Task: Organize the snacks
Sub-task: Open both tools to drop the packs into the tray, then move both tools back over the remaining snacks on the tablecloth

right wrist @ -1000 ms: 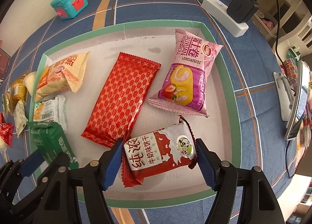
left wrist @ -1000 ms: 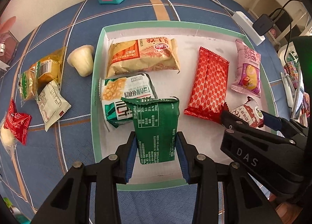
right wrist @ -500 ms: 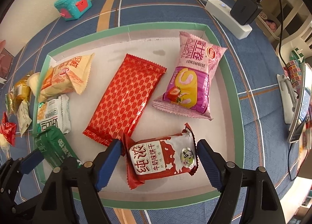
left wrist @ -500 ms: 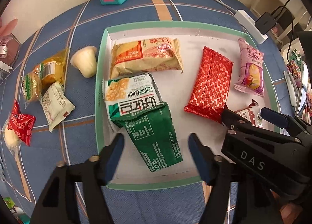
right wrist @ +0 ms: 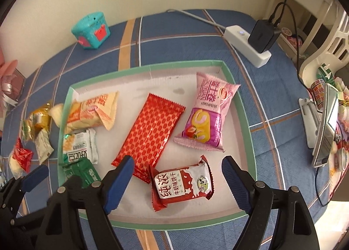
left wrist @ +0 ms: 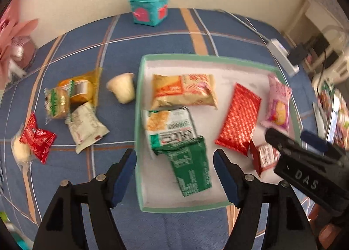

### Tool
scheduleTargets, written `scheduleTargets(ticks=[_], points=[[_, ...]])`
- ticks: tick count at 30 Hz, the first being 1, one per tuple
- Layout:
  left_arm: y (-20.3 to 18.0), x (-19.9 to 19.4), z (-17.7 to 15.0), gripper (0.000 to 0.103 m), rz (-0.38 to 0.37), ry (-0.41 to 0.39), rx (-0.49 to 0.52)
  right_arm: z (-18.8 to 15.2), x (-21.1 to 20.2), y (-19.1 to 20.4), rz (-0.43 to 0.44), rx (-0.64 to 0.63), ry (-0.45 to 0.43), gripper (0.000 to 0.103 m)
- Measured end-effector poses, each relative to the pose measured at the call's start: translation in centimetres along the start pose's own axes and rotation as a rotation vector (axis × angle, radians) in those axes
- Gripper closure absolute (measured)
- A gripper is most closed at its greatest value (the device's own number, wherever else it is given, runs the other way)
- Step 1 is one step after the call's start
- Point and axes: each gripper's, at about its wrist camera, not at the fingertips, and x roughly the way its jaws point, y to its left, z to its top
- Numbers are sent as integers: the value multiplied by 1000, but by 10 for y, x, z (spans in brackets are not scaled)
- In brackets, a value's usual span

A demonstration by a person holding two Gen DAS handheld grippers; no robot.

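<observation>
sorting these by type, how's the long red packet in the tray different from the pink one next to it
The long red packet is flat with a plain gold lattice pattern; the pink packet is puffier and carries printed lettering and a strawberry roll picture. The red one is longer and narrower, the pink one shorter and wider. Both lie sealed in the green-rimmed tray, side by side and apart.

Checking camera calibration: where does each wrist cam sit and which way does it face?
Left wrist: on the left gripper, looking steeply down at the green packet in the tray; the jaws are opening; right gripper shows.
Right wrist: on the right gripper, looking steeply down at the red-and-white biscuit packet.
Shared: tray, red foil packet, teal box.
</observation>
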Motion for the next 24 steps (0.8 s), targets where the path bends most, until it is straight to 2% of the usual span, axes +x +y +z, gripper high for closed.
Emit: scheduleTargets(ticks=[10,19,22,24], points=[[48,-17,6,29,47,-90,-172,1,6,4,0,-36,14,18],[68,-26,3,27,77,-113,-232,1,3,8,0,-52,10,18],[72,-29,2,21,79,-119,-240,1,2,10,3,-56,8,18],[72,-28,2,21,79,-122,-239,1,2,11,9,-56,4,16]])
